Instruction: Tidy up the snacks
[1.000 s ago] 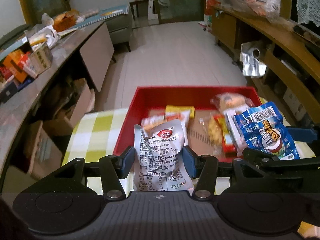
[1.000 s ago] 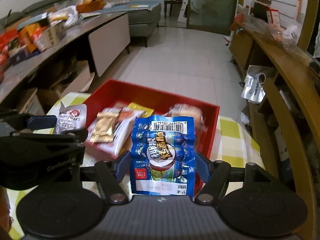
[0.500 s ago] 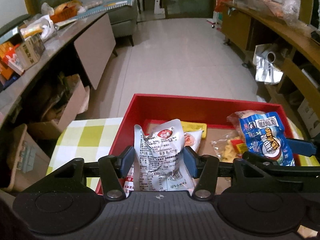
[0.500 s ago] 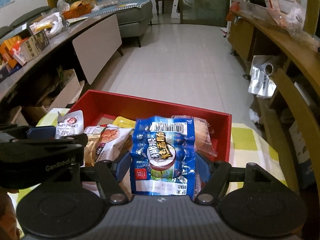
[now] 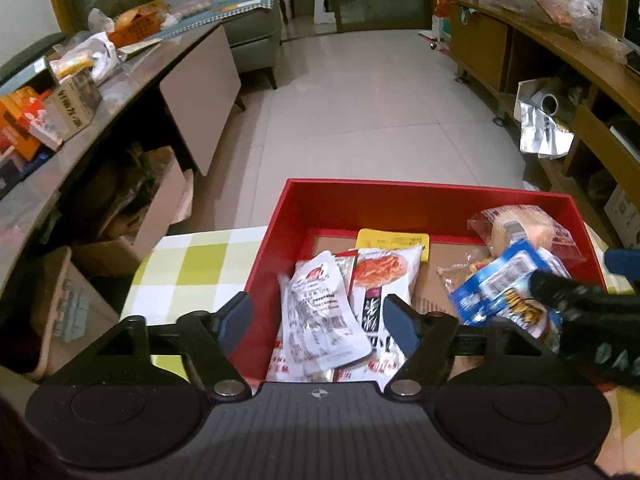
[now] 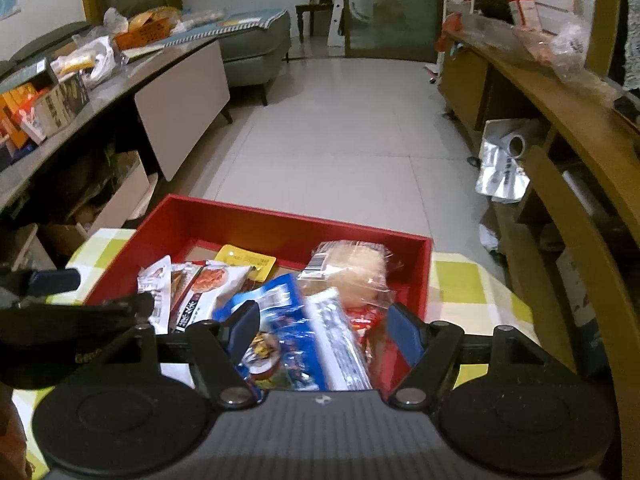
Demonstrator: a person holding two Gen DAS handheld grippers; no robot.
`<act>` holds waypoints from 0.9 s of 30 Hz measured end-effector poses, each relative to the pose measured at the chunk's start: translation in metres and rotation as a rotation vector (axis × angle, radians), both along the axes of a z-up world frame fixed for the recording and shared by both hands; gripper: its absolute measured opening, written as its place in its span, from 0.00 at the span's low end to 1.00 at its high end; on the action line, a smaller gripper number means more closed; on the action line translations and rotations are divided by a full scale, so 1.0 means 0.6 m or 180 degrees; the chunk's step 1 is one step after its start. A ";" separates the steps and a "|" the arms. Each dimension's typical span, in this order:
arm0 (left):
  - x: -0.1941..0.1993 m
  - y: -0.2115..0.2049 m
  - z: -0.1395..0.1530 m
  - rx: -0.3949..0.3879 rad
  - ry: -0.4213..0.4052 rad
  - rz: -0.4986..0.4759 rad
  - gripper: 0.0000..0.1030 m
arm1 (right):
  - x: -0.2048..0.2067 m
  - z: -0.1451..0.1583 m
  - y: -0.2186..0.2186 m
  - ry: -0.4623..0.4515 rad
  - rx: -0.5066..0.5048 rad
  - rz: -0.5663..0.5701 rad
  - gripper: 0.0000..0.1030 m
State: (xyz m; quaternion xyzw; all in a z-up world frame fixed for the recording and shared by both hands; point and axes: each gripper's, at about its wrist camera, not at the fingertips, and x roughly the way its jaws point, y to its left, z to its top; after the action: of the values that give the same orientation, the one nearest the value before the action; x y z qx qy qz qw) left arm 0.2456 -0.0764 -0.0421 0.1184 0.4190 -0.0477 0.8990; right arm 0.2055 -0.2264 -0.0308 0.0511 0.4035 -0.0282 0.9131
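Left wrist view: my left gripper (image 5: 318, 322) gapes wide, the white packet (image 5: 320, 312) loose inside the red box (image 5: 420, 200). My right gripper (image 6: 320, 330) gapes too, the blue packet (image 6: 296, 324) in the box. Both look light, crinkly, slippery; I'd pinch sealed edges.

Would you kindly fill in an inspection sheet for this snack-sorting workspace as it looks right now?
Surface: table under a yellow-green checked cloth.
Job's things: red tray holds a white packet, a yellow packet, a bagged bun and a blurred blue packet.
Clutter: boxes and bags on the left counter.
Grippers: left gripper open over the white packet; right gripper open around the blue packet.
Cables: nothing seen.
Surroundings: tiled floor, grey sofa, wooden shelving.
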 end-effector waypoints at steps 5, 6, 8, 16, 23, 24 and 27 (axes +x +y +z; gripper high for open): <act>-0.027 0.008 0.016 0.0002 -0.0010 0.0001 0.79 | -0.032 0.016 0.009 0.0019 -0.0049 0.0013 0.77; -0.033 0.010 0.020 -0.0016 -0.0011 -0.0002 0.83 | -0.038 0.018 0.011 0.0026 -0.0060 0.0019 0.77; -0.047 0.015 0.029 -0.0045 -0.0040 -0.0015 0.87 | -0.052 0.022 0.015 0.0032 -0.0069 0.0034 0.77; -0.093 0.029 0.044 -0.0101 -0.0062 -0.0049 0.87 | -0.108 0.035 0.021 0.0048 -0.0029 -0.0017 0.77; -0.134 0.036 0.046 -0.0070 -0.0063 -0.0076 0.88 | -0.139 0.029 0.028 0.0130 0.0002 -0.0042 0.77; -0.140 0.037 0.045 -0.0070 -0.0058 -0.0091 0.88 | -0.143 0.029 0.029 0.0142 0.0010 -0.0040 0.77; -0.157 0.037 0.044 -0.0057 -0.0047 -0.0122 0.89 | -0.156 0.029 0.034 0.0152 0.0024 -0.0034 0.77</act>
State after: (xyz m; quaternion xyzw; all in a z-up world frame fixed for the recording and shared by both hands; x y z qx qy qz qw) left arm 0.1516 -0.0543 -0.0155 0.1187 0.4096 -0.0678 0.9020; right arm 0.1120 -0.2061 -0.0134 0.0560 0.4249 -0.0328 0.9029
